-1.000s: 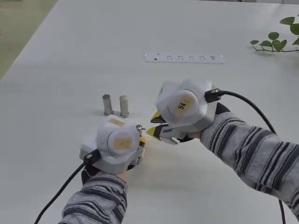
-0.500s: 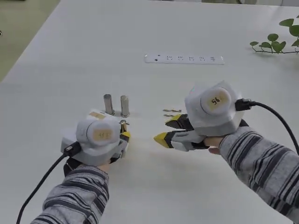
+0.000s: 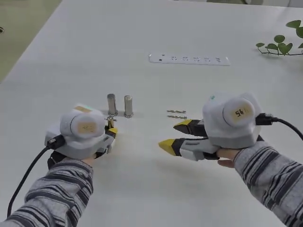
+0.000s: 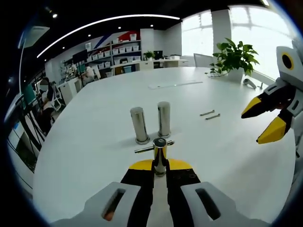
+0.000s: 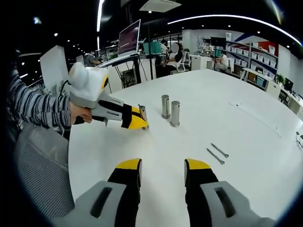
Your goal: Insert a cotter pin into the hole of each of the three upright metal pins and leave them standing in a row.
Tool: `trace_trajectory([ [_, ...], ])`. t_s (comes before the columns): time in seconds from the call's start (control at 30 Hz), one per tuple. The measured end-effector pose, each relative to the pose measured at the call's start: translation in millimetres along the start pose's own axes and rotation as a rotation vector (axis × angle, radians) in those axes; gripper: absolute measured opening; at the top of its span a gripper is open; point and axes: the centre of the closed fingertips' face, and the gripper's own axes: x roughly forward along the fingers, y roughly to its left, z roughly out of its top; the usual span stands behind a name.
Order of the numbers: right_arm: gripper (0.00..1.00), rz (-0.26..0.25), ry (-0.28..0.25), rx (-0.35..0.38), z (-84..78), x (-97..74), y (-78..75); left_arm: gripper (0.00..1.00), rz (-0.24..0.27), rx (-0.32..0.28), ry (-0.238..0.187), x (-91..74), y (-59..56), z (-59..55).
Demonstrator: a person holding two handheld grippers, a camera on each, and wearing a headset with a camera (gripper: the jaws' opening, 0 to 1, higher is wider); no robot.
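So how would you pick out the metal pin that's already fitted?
On the white workbench, two bare metal pins stand side by side. The third metal pin sits nearer the person, clamped in the left gripper; it alone has a cotter pin through its head.

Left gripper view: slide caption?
Left tongs hold a pinned post beside two bare posts; two spare cotter pins lie beyond.

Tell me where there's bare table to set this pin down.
Free: the table between the power strip and the two standing pins, and left of those pins. Crowded: from the left gripper past the cotter pins to the right gripper.
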Motion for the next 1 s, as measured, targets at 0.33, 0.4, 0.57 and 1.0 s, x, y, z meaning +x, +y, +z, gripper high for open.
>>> trace_trajectory([
  [0.33, 0.32, -0.016, 0.007, 0.022, -8.9, -1.1, -0.1, 0.05, -0.002, -0.013, -0.004, -0.2, -0.2, -4.2],
  [0.4, 0.33, -0.012, 0.009, 0.023, -10.5, -1.3, 1.5, 0.05, -0.001, -0.009, -0.002, 0.5, 0.2, -3.8],
  [0.57, 0.33, -0.009, 0.016, 0.011, -13.3, -2.4, 3.8, 0.06, 0.003, -0.003, 0.003, 1.2, 0.4, -4.2],
  [1.0, 0.34, -0.016, 0.016, 0.017, -12.4, -5.6, 1.5, 0.2, 0.005, -0.01, 0.02, 0.9, 0.4, -8.7],
])
